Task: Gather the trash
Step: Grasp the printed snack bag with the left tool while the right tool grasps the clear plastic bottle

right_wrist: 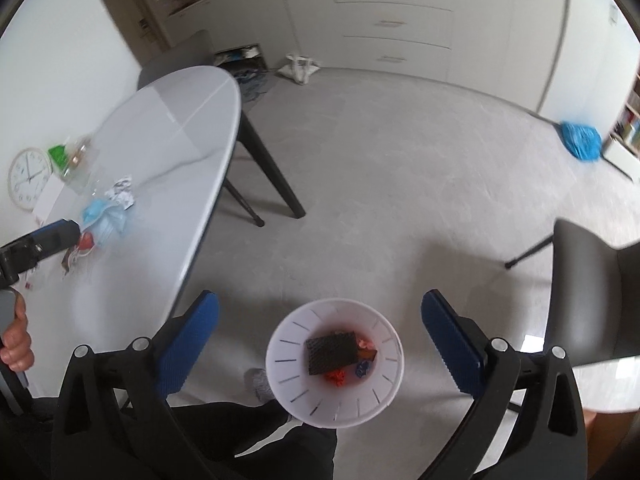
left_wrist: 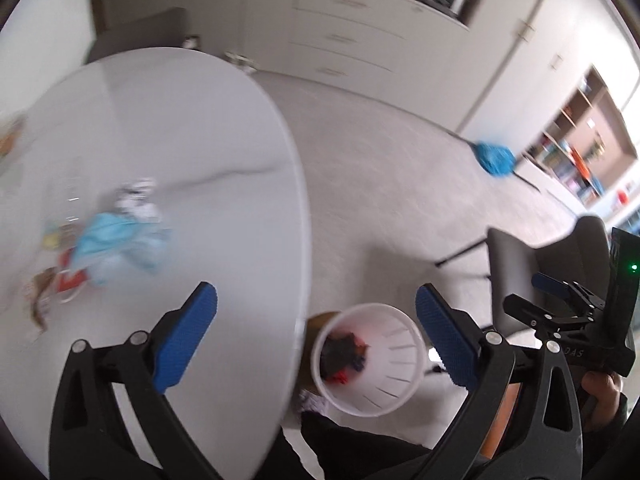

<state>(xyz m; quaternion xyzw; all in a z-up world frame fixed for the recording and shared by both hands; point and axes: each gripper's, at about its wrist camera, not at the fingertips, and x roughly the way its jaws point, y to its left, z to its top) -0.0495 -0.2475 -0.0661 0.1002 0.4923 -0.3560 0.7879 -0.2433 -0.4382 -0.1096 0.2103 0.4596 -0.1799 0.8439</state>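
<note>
Two black grippers with blue pads, left gripper (left_wrist: 316, 334) spread wide and empty over white round table (left_wrist: 224, 208), crumpled pale-blue trash pile (left_wrist: 120, 244) on it, white plastic bin (right_wrist: 335, 364) on floor holding dark scraps, right gripper (right_wrist: 320, 344) wide, empty above it.

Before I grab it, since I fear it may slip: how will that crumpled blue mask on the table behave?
The blue mask looks soft and crumpled, so it will likely flop and sag. It probably weighs little. Its folds should pinch easily, though neighbouring scraps may drag along.
</note>
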